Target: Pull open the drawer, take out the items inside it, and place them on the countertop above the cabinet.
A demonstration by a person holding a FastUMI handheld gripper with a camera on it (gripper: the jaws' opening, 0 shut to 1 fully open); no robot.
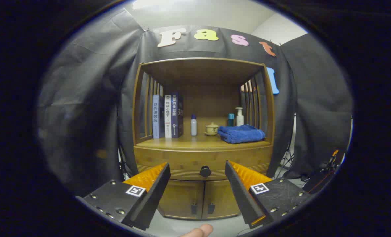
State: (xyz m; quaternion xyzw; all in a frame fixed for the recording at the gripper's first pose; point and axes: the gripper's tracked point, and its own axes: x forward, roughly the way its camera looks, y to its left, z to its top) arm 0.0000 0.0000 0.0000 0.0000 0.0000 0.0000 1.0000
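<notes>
Ahead of my claw point(198, 171) stood the wooden cabinet point(202, 131), its drawer point(182, 161) shut, the dark knob point(205, 171) sitting between my spread fingers and beyond them, not touched. I held nothing. On the countertop point(182, 142) above: books point(167, 116), a small bottle point(193, 125), a lidded cup point(211, 128), a folded blue towel point(241, 133). My fingertip point(200, 231) showed below.

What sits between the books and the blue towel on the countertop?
Gripper view: a small bottle and a lidded teacup stand between the books and blue towel. The claw is open.
</notes>
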